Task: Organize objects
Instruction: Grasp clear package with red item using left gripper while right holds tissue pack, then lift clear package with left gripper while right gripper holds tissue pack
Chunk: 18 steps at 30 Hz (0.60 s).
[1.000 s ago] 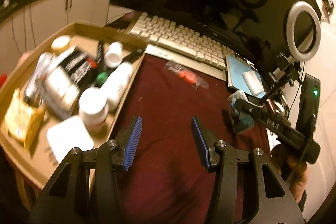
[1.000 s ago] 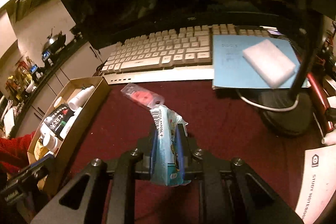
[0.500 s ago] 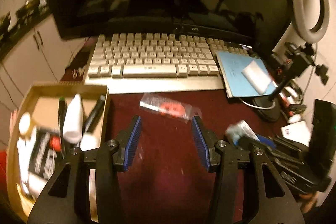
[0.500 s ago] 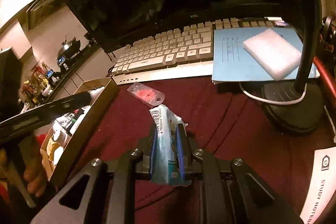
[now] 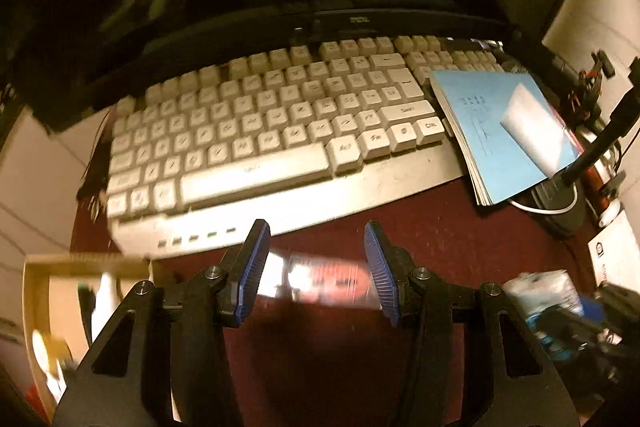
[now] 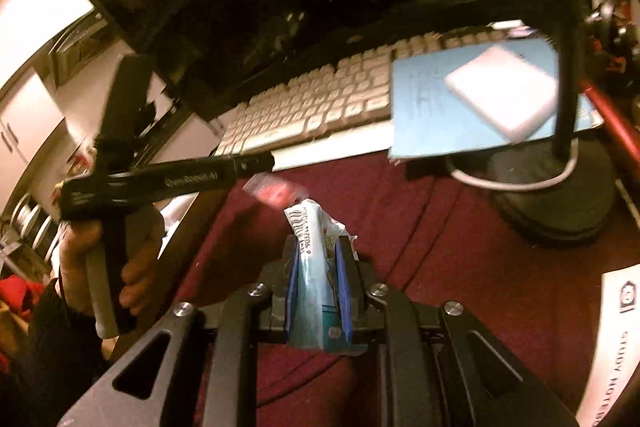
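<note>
lying open between the keyboard and the cardboard box: a strip of bare maroon cloth. crowding the right side: the blue notebook, the lamp base and its white cable.

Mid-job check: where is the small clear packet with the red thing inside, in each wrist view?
Left wrist: the clear packet lies blurred on the maroon cloth, between the open left tongs.
Right wrist: upper centre, just beyond the wrapped pack that the right tongs grip.
Shared landmark: the white keyboard, directly behind it in both.
</note>
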### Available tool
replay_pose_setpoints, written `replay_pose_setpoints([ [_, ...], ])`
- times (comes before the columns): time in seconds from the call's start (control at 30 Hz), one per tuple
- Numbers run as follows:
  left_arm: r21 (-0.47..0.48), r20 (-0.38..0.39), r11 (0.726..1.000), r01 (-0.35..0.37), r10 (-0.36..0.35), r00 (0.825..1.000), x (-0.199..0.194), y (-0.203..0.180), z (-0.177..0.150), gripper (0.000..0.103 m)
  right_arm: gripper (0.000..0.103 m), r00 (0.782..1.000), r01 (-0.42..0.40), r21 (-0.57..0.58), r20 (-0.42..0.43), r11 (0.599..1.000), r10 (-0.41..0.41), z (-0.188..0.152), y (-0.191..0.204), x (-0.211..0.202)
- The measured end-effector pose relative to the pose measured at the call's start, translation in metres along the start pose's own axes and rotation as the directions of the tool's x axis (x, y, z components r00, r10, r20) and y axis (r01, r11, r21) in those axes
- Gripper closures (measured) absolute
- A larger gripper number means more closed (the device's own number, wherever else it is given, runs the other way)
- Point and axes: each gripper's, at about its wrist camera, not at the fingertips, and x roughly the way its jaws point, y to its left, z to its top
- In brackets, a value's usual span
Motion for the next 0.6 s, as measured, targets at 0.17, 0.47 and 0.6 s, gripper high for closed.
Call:
replay_pose_setpoints([
  [0.17, 0.091, -0.069, 0.995, 0.031, -0.025, 0.997, 0.025, -0.004, 0.004, 0.055, 0.087, 1.000, -0.006, 0.034, -0.006, 0.999, 0.006, 0.001, -0.007, 0.000],
  [0.47, 0.090, -0.155, 0.993, 0.078, -0.064, 0.986, 0.006, -0.006, -0.040, 0.055, 0.087, 1.000, -0.026, 0.032, -0.005, 0.999, 0.026, 0.000, -0.007, -0.001],
  [0.6, 0.057, -0.154, 0.994, 0.096, -0.086, 0.984, -0.012, -0.010, -0.055, 0.055, 0.087, 1.000, -0.020, 0.028, -0.007, 0.999, 0.020, 0.001, -0.006, 0.000],
])
